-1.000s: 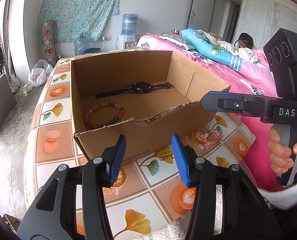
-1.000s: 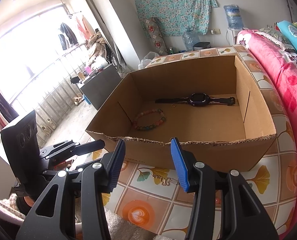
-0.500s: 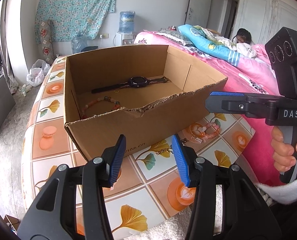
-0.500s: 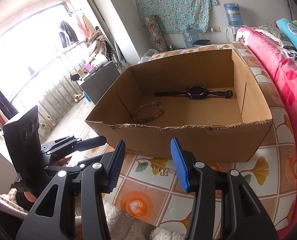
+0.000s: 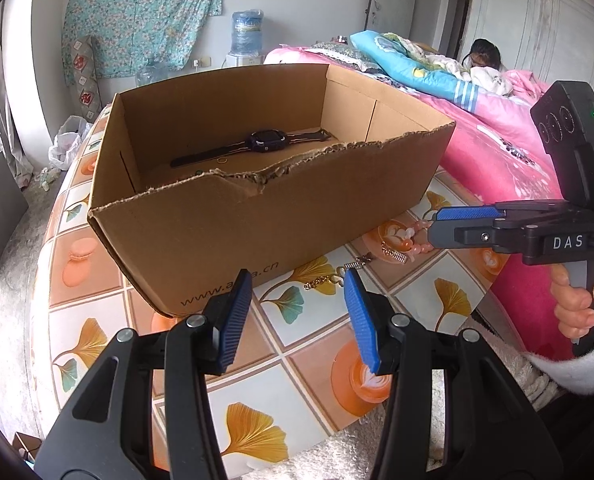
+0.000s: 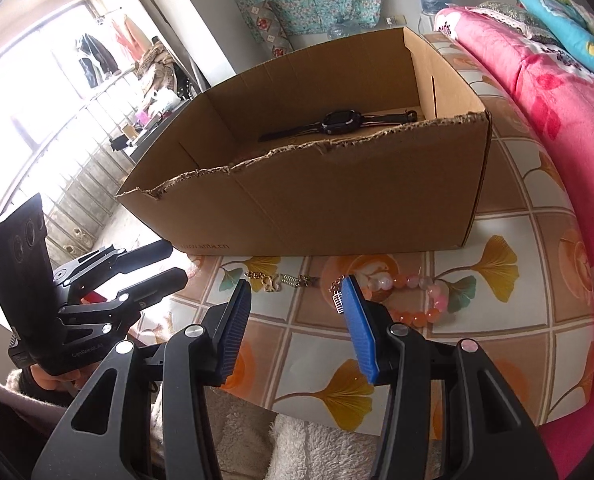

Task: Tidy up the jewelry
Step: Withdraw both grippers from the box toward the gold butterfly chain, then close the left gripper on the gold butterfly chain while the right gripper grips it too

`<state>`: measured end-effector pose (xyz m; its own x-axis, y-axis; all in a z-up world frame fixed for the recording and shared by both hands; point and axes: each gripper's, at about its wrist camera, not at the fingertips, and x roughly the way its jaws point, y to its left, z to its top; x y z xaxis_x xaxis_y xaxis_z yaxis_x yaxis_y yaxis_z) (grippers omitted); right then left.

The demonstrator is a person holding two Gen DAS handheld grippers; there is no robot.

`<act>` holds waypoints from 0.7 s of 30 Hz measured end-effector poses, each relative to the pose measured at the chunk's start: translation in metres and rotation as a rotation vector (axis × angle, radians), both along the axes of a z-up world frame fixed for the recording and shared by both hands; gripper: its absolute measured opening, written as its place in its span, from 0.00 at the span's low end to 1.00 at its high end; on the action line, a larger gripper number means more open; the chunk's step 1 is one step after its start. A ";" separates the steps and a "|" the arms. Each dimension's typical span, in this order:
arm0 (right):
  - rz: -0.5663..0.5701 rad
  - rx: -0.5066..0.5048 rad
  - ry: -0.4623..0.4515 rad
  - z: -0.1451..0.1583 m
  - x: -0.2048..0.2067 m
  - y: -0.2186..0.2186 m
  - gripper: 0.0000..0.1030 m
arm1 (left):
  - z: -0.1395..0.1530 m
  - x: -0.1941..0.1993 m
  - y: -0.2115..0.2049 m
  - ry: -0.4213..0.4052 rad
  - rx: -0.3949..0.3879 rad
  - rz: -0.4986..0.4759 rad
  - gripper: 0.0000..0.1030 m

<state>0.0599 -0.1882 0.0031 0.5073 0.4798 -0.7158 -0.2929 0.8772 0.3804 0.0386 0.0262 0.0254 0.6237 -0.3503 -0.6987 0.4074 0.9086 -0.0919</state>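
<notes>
An open cardboard box (image 5: 257,216) (image 6: 337,208) stands on the tile-patterned table (image 5: 97,264). Inside lie a black watch (image 5: 265,140) (image 6: 337,122) and a small ring (image 5: 223,161). In front of the box, a thin gold chain (image 5: 325,280) (image 6: 281,280) and a pink bead bracelet (image 5: 407,240) (image 6: 417,300) lie on the table. My left gripper (image 5: 297,292) (image 6: 177,261) hovers open near the chain, holding nothing. My right gripper (image 6: 296,292) is open and empty too, low over the chain and the pink beads; its fingers (image 5: 465,214) show side-on in the left wrist view.
A pink bed (image 6: 557,100) runs along the table's right side, with a person lying on it (image 5: 485,56). White fluffy cloth (image 6: 317,440) lies at the table's near edge. A water dispenser (image 5: 247,36) stands at the far wall; the floor drops away on the left.
Both grippers have sunk toward the table in front of the box. The box's front wall now hides the bead bracelet inside it. The pink beads have come into the right wrist view.
</notes>
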 end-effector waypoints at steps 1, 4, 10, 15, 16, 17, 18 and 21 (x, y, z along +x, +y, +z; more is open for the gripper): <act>-0.004 0.002 0.003 -0.002 0.001 0.001 0.45 | -0.001 0.001 0.000 0.002 -0.002 0.001 0.44; -0.012 0.006 0.004 -0.003 0.005 0.002 0.45 | -0.002 0.006 0.003 0.005 -0.011 0.004 0.44; 0.014 -0.012 0.010 -0.008 0.009 0.012 0.41 | -0.009 0.012 -0.004 0.017 -0.009 -0.029 0.44; 0.059 -0.048 0.030 -0.019 0.004 0.026 0.37 | -0.022 0.014 -0.026 -0.001 0.094 -0.074 0.35; 0.065 -0.049 0.036 -0.020 0.004 0.028 0.37 | -0.024 0.014 -0.030 -0.005 0.114 -0.091 0.34; 0.070 -0.049 0.042 -0.022 0.004 0.029 0.37 | -0.026 0.014 -0.034 -0.011 0.133 -0.108 0.32; 0.073 -0.049 0.047 -0.023 0.005 0.030 0.37 | -0.027 0.015 -0.037 -0.014 0.147 -0.124 0.30; 0.077 -0.046 0.058 -0.025 0.006 0.032 0.37 | -0.033 0.018 -0.044 -0.010 0.186 -0.157 0.26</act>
<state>0.0663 -0.1566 -0.0222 0.4271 0.4820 -0.7650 -0.3389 0.8698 0.3587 0.0563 -0.0179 -0.0078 0.5792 -0.3098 -0.7540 0.5451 0.8349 0.0758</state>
